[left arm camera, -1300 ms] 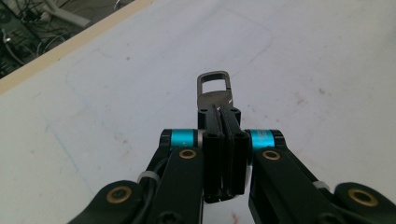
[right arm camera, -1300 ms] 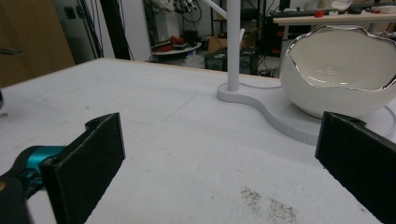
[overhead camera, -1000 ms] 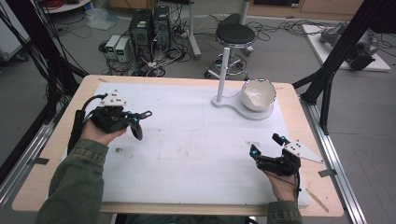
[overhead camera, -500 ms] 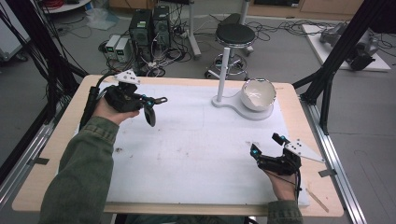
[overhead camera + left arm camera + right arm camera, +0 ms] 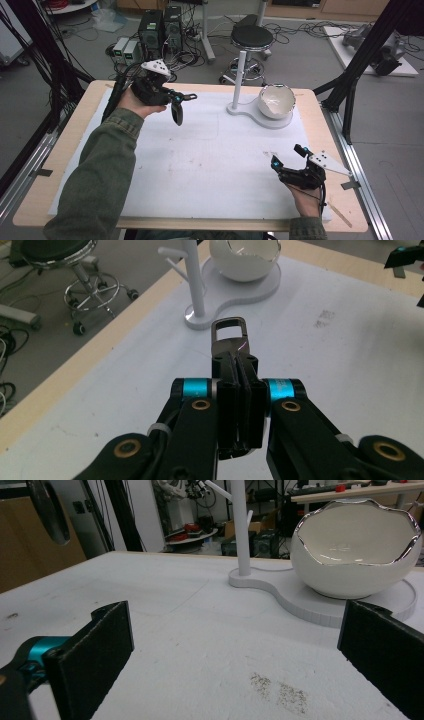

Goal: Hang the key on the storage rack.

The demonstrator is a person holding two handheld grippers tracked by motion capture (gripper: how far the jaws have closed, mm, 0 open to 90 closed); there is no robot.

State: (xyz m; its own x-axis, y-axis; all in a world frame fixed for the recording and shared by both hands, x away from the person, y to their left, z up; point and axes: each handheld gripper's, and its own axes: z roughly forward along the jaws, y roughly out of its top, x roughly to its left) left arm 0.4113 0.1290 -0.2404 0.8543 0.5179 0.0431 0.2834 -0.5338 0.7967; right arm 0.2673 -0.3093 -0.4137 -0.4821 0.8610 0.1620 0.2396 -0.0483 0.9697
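We are carrying a small black key fob with a grey metal clasp [image 5: 231, 347] in the left gripper [image 5: 176, 106], whose jaws are pinching the black body of the fob while the metal loop projects beyond the fingertips. In the high view the fob [image 5: 177, 114] is hanging above the far left part of the white foam mat [image 5: 210, 165], clear of its surface.

We are judging the step in hand to be hanging the clasp on the white stand with a thin upright post [image 5: 239, 80], which is rising from a flat white base [image 5: 252, 115] on the far right of the mat. A white egg-shaped ceramic bowl with a silver jagged rim [image 5: 276, 101] is sitting on the same base, just to the right of the post.

To do this well, we are advising the following:
- Keep the pinch firm on the fob body, leaving the loop free.
- Align the loop opening with the short side peg [image 5: 170, 267] seen in the left gripper view.
- Approach from the left, away from the bowl.

The right gripper [image 5: 289, 162] is resting near the right edge of the mat with its jaws spread wide, holding nothing; in the right gripper view the bowl [image 5: 357, 550] and post [image 5: 241, 527] are lying ahead of it.
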